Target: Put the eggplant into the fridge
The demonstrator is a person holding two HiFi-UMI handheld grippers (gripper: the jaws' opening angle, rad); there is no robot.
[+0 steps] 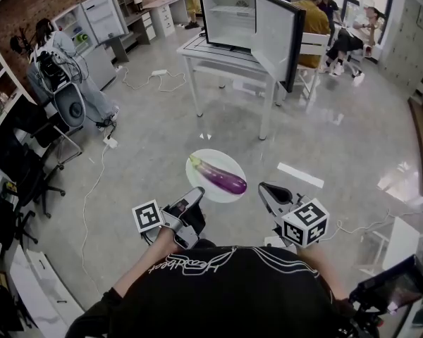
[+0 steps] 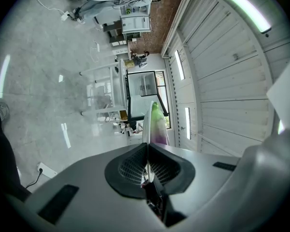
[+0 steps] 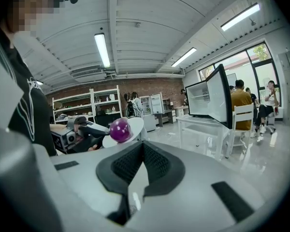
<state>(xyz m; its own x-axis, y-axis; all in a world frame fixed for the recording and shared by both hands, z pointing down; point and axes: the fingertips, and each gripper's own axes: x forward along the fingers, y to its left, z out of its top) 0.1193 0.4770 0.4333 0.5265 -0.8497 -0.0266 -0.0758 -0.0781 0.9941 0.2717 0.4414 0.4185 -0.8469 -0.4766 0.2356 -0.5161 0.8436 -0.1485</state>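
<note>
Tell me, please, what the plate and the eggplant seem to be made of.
The plate is plain white, thin and smooth with little shine; it may be plastic or ceramic, and the look leaves that open. The eggplant has glossy purple skin with a bright highlight and a green cap; whether it is real or a plastic model cannot be told.

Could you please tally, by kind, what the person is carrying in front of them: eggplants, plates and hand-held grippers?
Eggplant: 1
Plate: 1
Hand-held grippers: 2, the left hand-held gripper and the right hand-held gripper
Total: 4
</note>
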